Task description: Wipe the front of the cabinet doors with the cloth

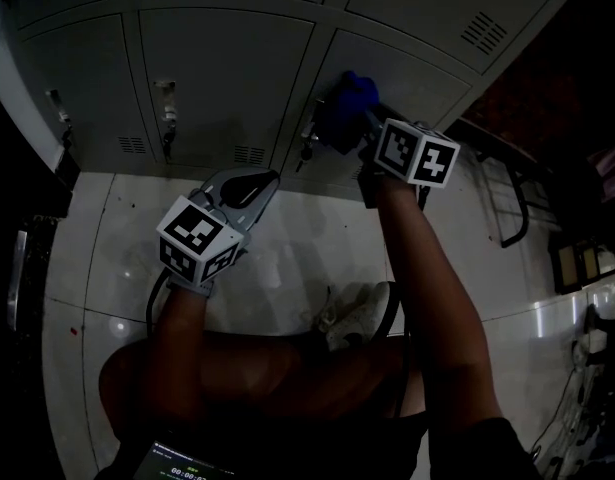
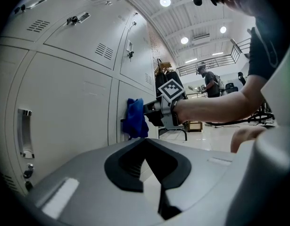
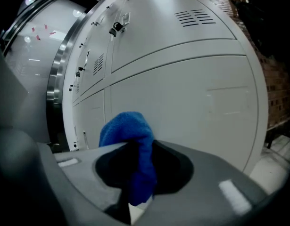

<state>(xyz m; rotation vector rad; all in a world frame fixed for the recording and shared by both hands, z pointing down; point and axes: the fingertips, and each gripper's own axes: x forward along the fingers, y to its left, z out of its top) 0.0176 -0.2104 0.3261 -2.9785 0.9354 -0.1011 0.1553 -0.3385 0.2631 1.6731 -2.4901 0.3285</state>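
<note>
Right tool (image 3: 134,192) grips cloth (image 3: 128,131) against cabinet door (image 3: 192,107); left tool (image 2: 152,173) closed, empty.

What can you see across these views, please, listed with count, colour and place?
cabinet doors: several, pale grey, ahead of both tongs
cloth: one, blue, at a door front
floor: one, glossy white tiles, below the doors
ceiling lights: several, white, overhead
bystander: one, dark clothes, far background
shoe: one, white, on the floor
left tongs: one, grey, shut, empty, apart from the doors
right tongs: one, grey, shut on the cloth
</note>
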